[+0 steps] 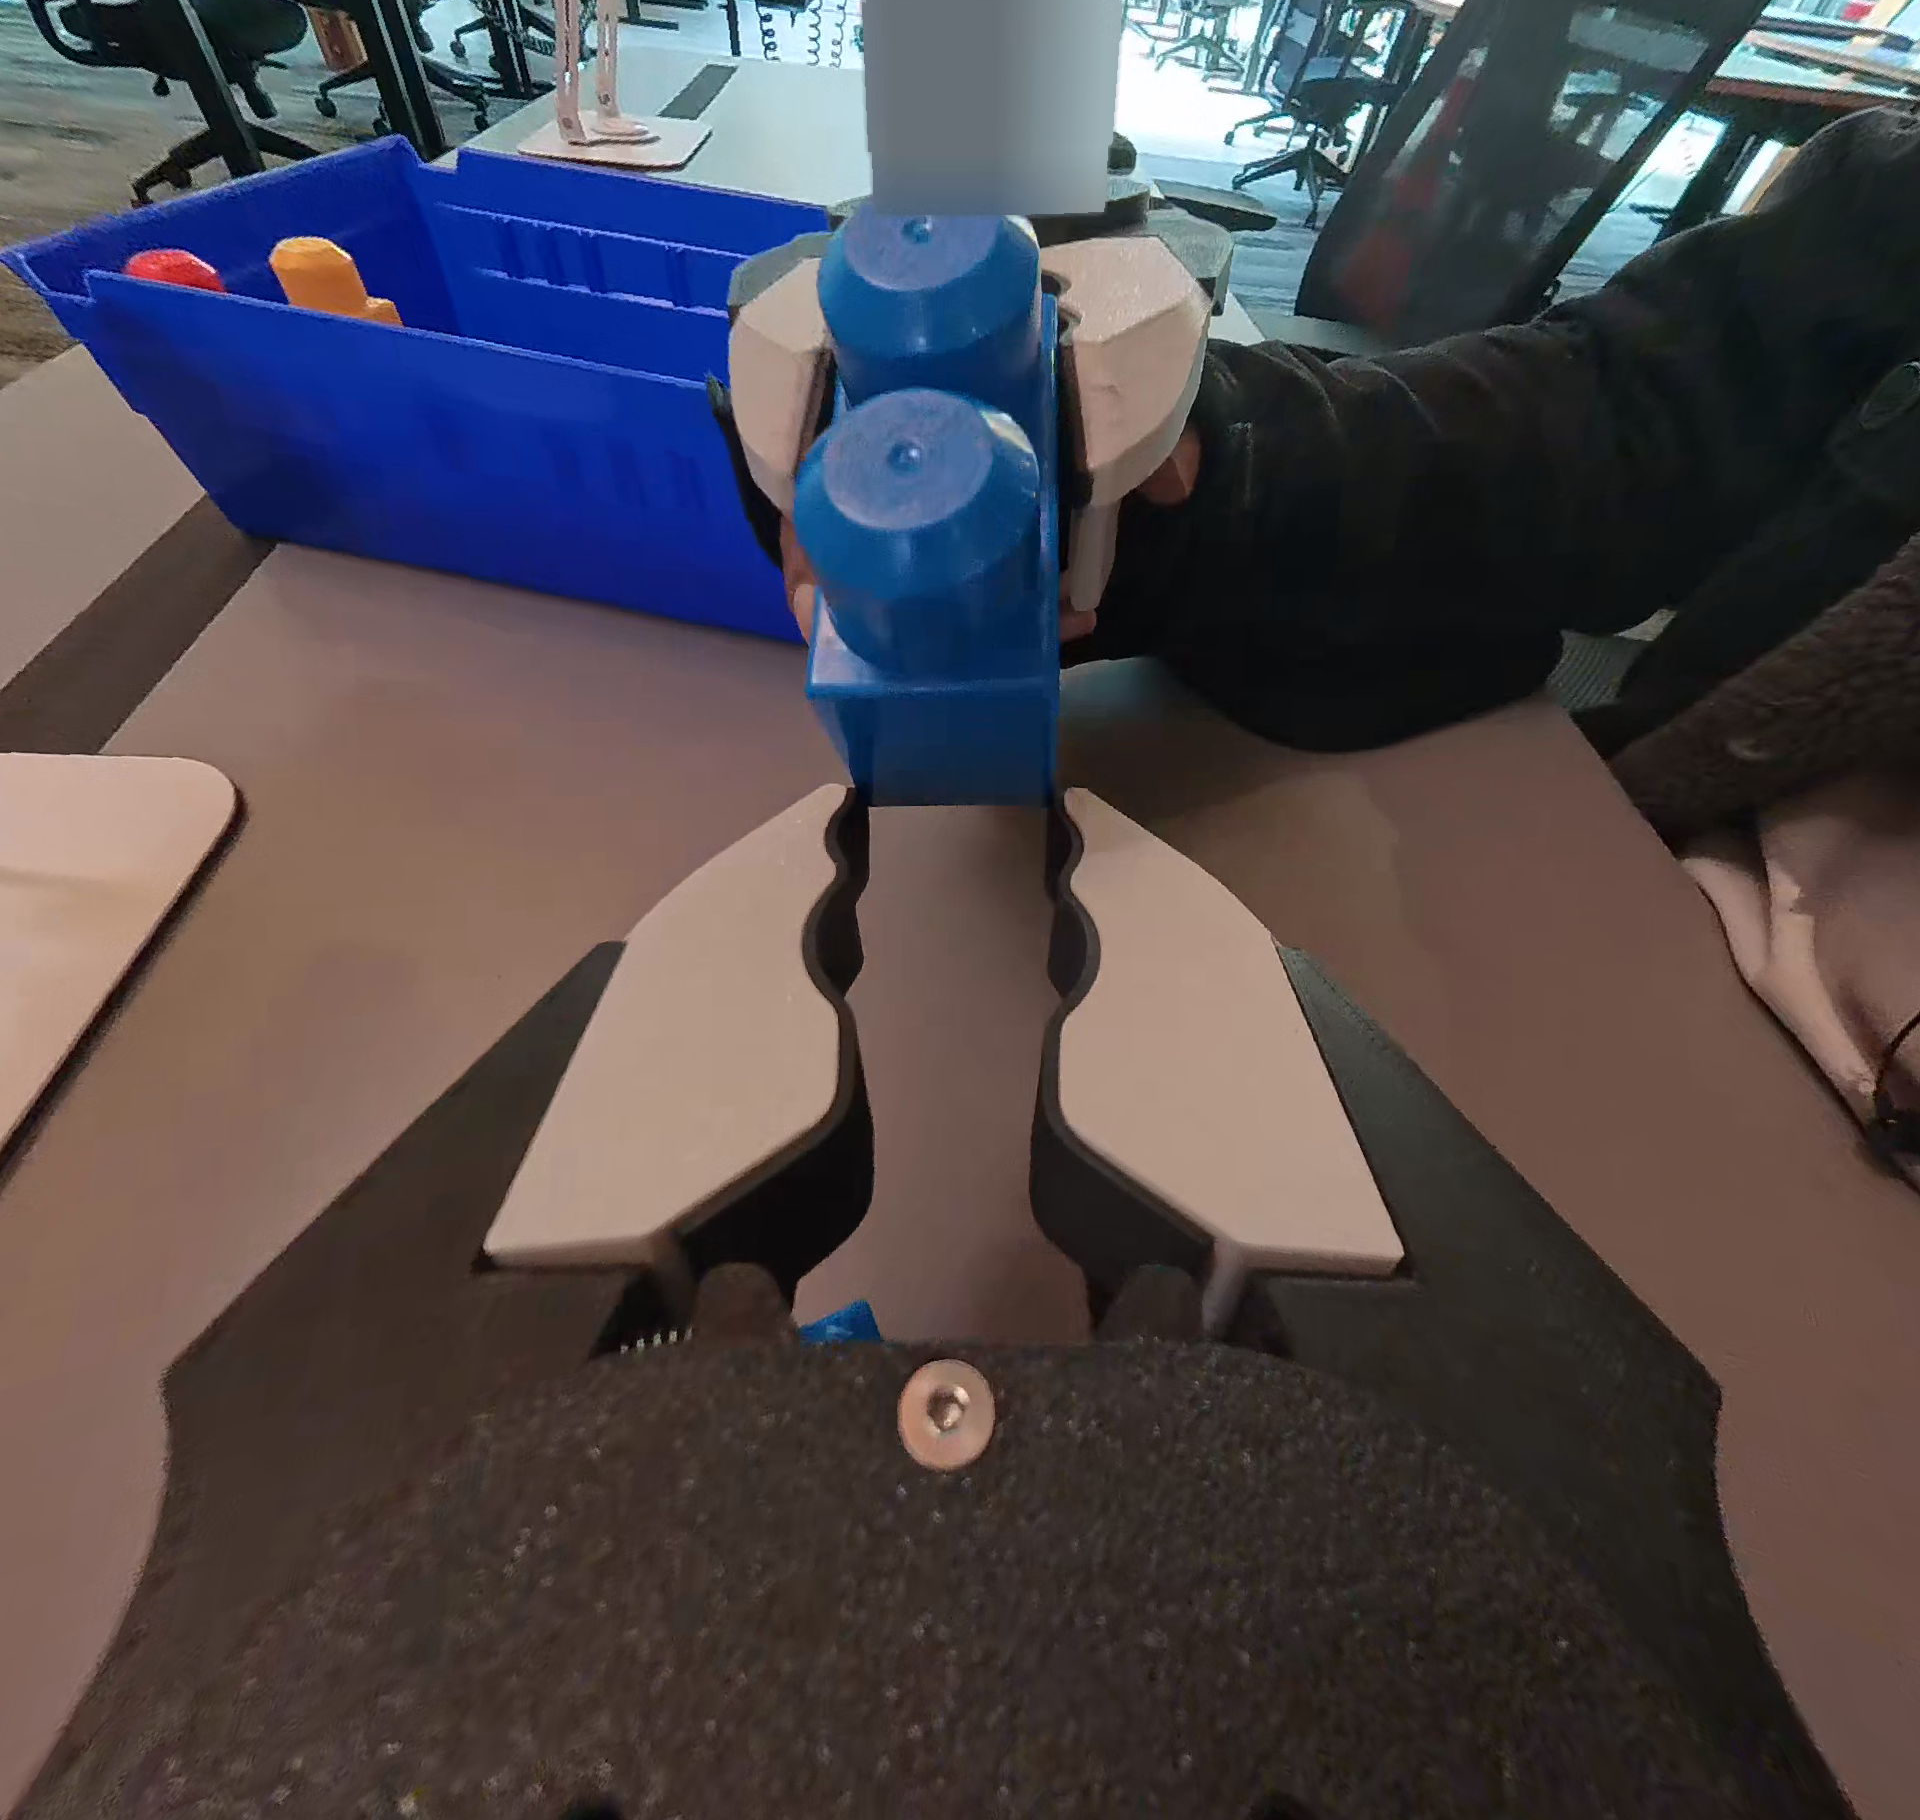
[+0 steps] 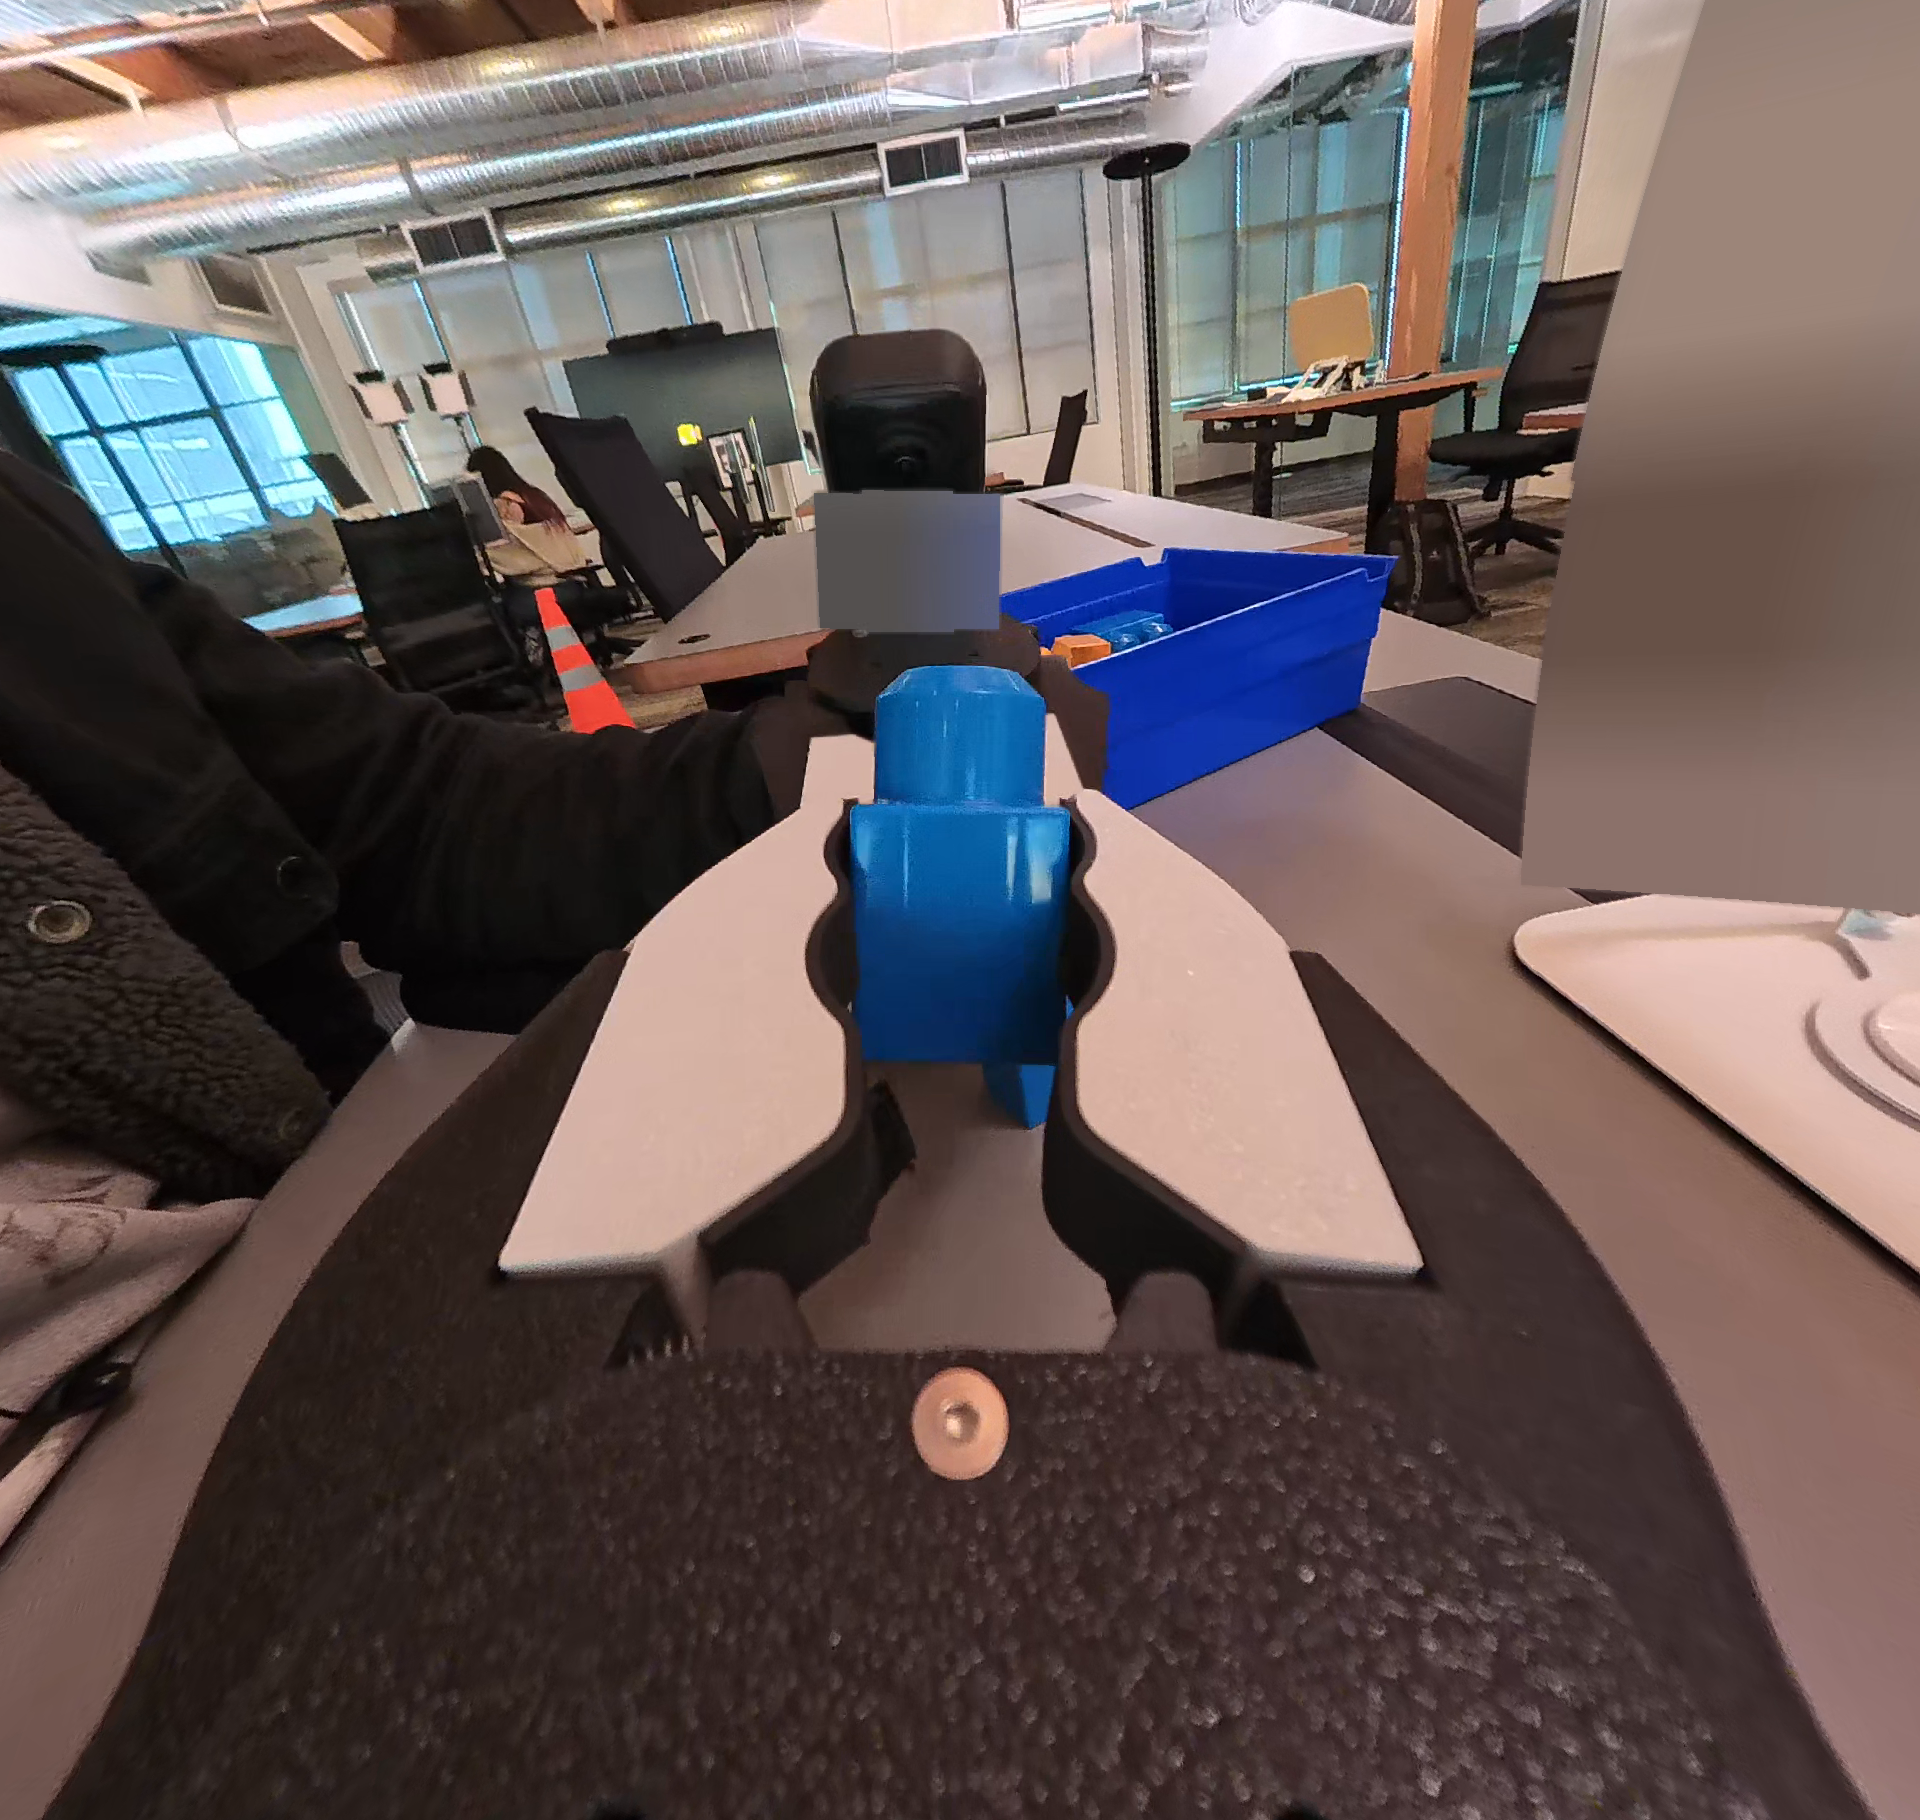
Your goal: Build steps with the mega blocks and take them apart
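Seen from the left wrist view, the left gripper [image 1: 956, 814] hovers over the grey table [image 1: 468, 835] with its fingers apart and nothing between them, its tips just short of a blue block [image 1: 935, 565] that the right gripper [image 1: 966, 399] presents from the far side, studs turned toward the camera. Behind and to the left of that block sits a blue bin [image 1: 416, 440], where a red piece [image 1: 171, 269] and an orange piece [image 1: 322, 279] poke above the wall; a pale board [image 1: 94, 887] lies at the table's left edge, well apart from the block. A small blue fragment shows low between the left gripper's fingers, too little to identify. From the right wrist view, the right gripper [image 2: 961, 835] is clamped on the same blue block [image 2: 956, 897], its fingers pressing both flanks, one stud rising above them. Past the block stands the other tool's camera housing, and to the block's right the blue bin [image 2: 1236, 700] holds more blocks. A white monitor base [image 2: 1714, 991] rests at the right. This looks like a handover or a pull-apart step; the next move appears to call for the left gripper to advance squarely, close on the block's free end, then hold firm while the right one releases or pulls.
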Action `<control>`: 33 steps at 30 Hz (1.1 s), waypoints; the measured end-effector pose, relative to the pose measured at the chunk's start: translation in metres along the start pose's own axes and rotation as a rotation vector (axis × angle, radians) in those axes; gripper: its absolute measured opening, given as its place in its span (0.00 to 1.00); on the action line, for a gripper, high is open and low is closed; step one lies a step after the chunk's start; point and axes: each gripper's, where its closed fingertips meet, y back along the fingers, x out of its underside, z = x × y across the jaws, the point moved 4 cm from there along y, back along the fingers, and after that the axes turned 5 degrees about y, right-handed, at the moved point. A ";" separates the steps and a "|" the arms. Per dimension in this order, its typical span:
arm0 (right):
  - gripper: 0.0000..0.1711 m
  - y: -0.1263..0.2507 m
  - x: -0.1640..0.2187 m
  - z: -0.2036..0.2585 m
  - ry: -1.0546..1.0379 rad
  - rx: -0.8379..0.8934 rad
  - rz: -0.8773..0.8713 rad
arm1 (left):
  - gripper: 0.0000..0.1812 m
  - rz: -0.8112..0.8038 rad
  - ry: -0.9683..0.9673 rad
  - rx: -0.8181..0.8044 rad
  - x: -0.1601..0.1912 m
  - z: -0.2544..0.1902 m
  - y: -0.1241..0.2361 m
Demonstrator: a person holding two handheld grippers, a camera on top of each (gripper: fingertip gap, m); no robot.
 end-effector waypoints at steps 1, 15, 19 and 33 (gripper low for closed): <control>0.21 0.000 0.000 0.000 0.003 0.001 0.004 | 0.18 -0.002 -0.008 -0.004 -0.001 0.001 0.002; 0.21 -0.001 0.013 -0.001 0.041 0.000 0.105 | 0.16 -0.019 -0.072 -0.064 -0.012 0.005 0.025; 0.21 0.004 0.004 -0.003 0.022 0.005 0.051 | 0.01 0.052 -0.116 -0.063 0.003 0.005 0.019; 0.21 -0.004 0.030 -0.003 0.068 0.007 0.213 | 0.30 -0.021 -0.048 -0.047 -0.011 0.004 0.033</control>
